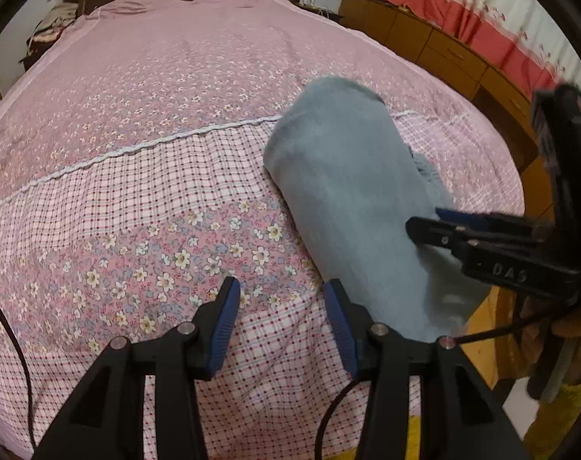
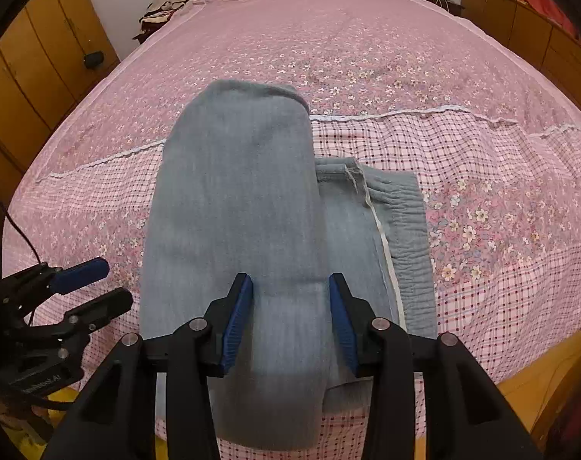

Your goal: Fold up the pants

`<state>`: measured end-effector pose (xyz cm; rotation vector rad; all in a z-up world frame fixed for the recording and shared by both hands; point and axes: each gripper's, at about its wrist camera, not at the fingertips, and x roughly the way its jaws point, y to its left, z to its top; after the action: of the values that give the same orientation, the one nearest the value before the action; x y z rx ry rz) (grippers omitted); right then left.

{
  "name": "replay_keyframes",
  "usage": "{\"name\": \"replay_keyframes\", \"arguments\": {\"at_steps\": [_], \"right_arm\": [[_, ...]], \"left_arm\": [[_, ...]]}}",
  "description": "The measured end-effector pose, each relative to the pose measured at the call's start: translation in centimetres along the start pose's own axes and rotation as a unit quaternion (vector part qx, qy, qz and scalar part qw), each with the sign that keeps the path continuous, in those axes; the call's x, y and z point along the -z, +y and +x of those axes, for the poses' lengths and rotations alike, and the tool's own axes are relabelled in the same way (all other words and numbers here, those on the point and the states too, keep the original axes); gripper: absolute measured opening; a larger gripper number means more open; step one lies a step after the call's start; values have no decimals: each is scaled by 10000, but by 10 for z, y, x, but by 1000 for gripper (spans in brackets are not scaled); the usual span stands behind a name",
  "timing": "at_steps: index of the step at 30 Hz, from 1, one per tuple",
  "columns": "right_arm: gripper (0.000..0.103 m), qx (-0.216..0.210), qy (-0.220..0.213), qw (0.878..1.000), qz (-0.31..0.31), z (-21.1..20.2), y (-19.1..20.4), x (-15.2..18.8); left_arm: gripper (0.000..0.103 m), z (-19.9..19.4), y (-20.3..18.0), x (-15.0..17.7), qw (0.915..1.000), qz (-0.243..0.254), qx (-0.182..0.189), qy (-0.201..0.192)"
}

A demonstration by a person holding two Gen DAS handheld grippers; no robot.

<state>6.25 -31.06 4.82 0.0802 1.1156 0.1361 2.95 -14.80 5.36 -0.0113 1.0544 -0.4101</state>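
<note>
Two tools in play here. Starting at the left, the left tool (image 1: 279, 322) hangs over bare bedspread (image 1: 137, 176), jaws partly open with nothing between them, just beside the left edge of the pants. The grey-blue pants (image 2: 233, 199) lie on the near part of the bed, already folded into a long bundle running near to far, with the gathered elastic waistband (image 2: 409, 230) peeking out on the right side. The right tool (image 2: 290, 318) sits over the near end of the bundle, jaws partly open, fabric between them, but the pads don't seem to be pinching it.

My guess is the cloth is light, soft, crinkly cotton, totally floppy, so it'll sag and slide apart unless you grab all layers at an edge or corner.

Writing: "DAS" is moulded on the right tool's finger in the left view. The left tool's body has a label too, too blurry to read.
</note>
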Motion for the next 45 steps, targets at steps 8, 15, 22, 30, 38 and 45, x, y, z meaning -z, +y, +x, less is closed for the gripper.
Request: {"name": "replay_keyframes", "arguments": {"at_steps": [8, 15, 22, 30, 38, 45], "right_arm": [[45, -327, 97, 9981, 504, 13, -15, 2], [42, 44, 129, 9993, 348, 8, 2, -3], [30, 70, -104, 9996, 257, -9, 10, -1], [12, -263, -272, 9992, -135, -21, 22, -3], [10, -521, -662, 9964, -97, -46, 24, -7], [10, -420, -916, 9949, -98, -67, 17, -11]], "left_arm": [[48, -26, 36, 5, 9996, -226, -46, -178], [48, -39, 49, 7, 9992, -311, -4, -251], [48, -41, 47, 7, 9991, -341, 34, -250], [48, -38, 43, 6, 9991, -343, 73, -225], [48, -41, 38, 4, 9986, -409, 99, -316], [48, -46, 40, 1, 9984, -427, 148, -343]]}}
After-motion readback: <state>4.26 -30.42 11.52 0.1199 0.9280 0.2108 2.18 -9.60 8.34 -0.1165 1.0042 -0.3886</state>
